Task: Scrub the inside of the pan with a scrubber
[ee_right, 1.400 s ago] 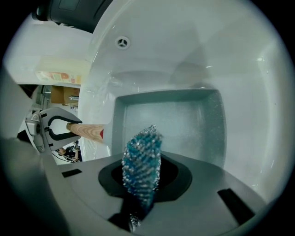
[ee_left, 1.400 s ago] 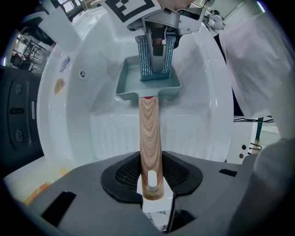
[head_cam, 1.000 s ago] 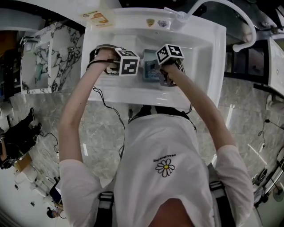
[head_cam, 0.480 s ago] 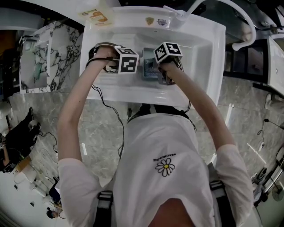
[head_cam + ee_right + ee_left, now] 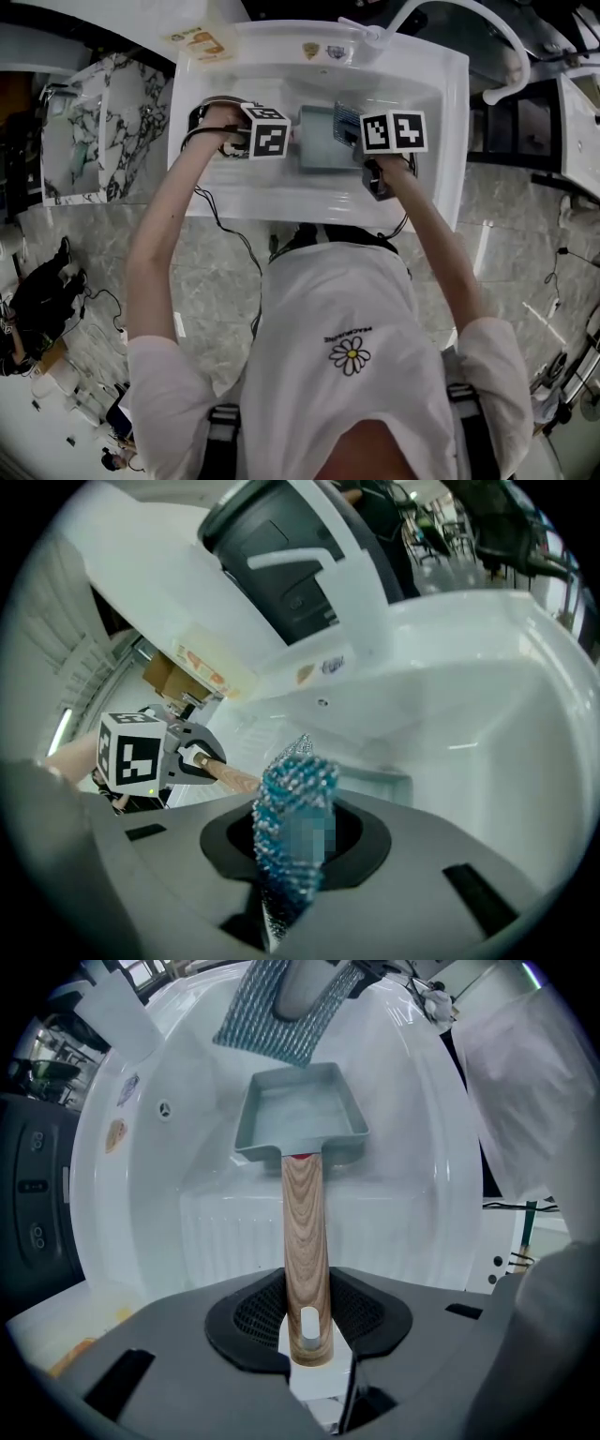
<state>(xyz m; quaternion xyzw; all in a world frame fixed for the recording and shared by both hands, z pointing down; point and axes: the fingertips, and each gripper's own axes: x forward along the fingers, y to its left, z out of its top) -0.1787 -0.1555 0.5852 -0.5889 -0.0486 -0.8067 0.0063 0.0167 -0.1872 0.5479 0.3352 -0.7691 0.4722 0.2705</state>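
Filling most of each view, the white moulded sink basin (image 5: 441, 103) lies beneath both grippers. Ahead of the left gripper (image 5: 307, 1330), the square grey-green metal pan (image 5: 298, 1119) sits in the basin. Its wooden handle (image 5: 304, 1232) is clamped between that gripper's jaws. Pinched in the right gripper (image 5: 292, 855), the blue sparkly mesh scrubber (image 5: 292, 808) hangs over the pan's far end.

White sink (image 5: 441, 84) with curved white faucet (image 5: 527, 56) over its back right corner; two small stickers (image 5: 310, 50) on back rim, orange label (image 5: 202, 40) on counter beside; marble-pattern panel (image 5: 122, 122) at left; grey tiled floor (image 5: 525, 216); black cable (image 5: 234, 230) trails over sink front; white shirt (image 5: 319, 300) with daisy print (image 5: 350, 355); dark clutter (image 5: 37, 291) lower left, maybe bags
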